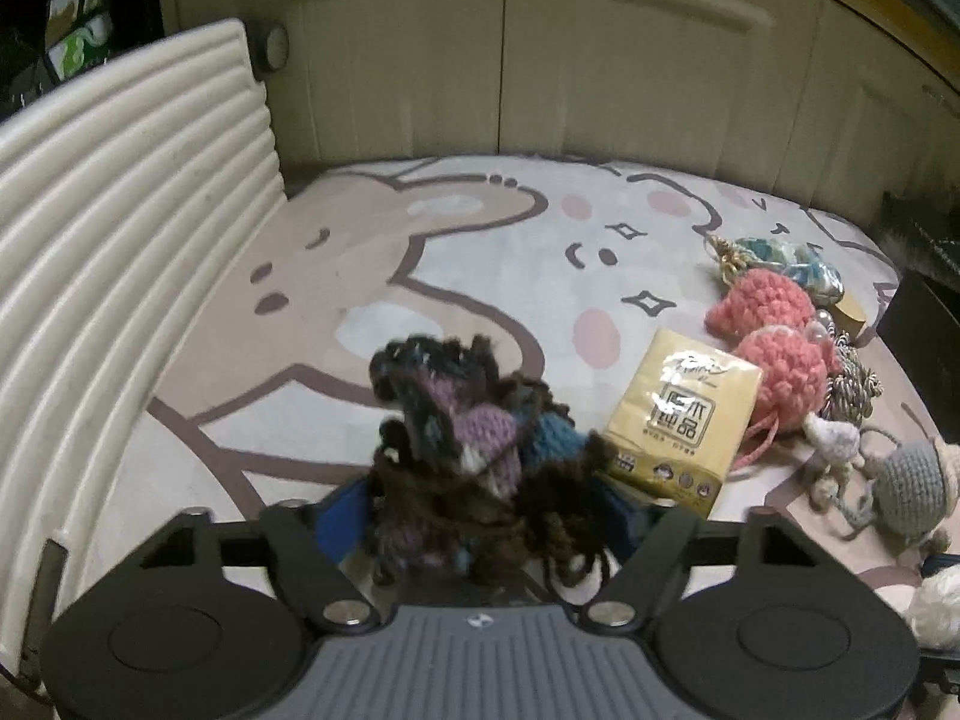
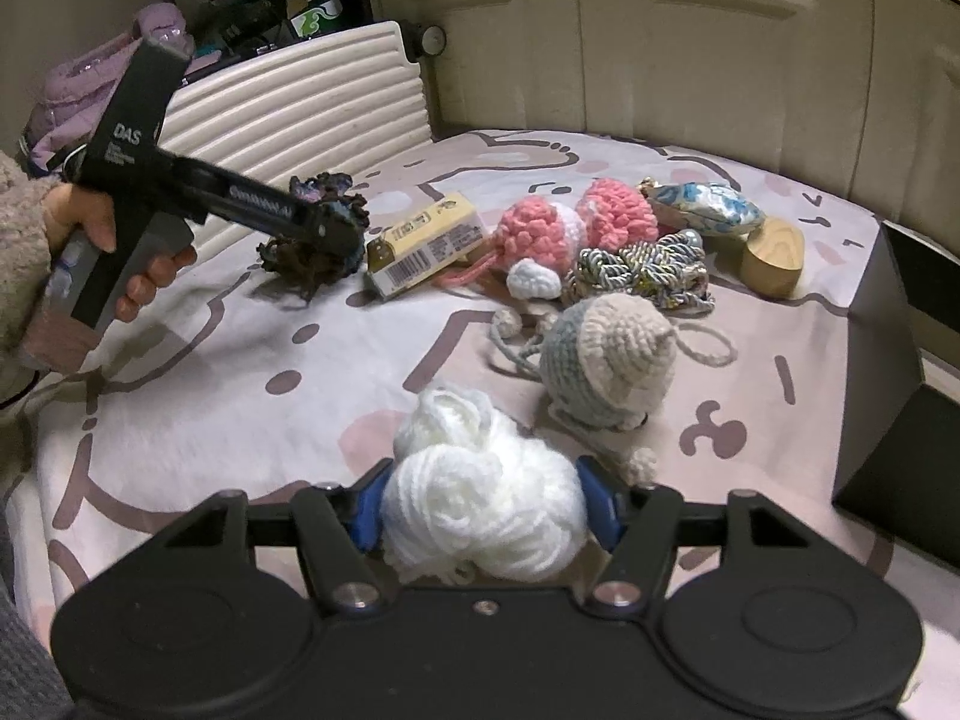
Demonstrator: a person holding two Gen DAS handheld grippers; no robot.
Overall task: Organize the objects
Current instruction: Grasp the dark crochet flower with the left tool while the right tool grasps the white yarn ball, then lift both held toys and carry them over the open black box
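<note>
White yarn (image 2: 480, 498) sits clamped in the right gripper (image 2: 483, 507); the left gripper (image 1: 480, 516) pinches dark yarn (image 1: 462, 450) — loose strands could snag or slip.

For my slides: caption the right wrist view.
Right gripper clamps white yarn; left gripper grips dark yarn bundle.

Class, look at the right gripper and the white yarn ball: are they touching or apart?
Touching. The right wrist view shows the right gripper with a blue pad pressed into each side of the white yarn ball.
</note>
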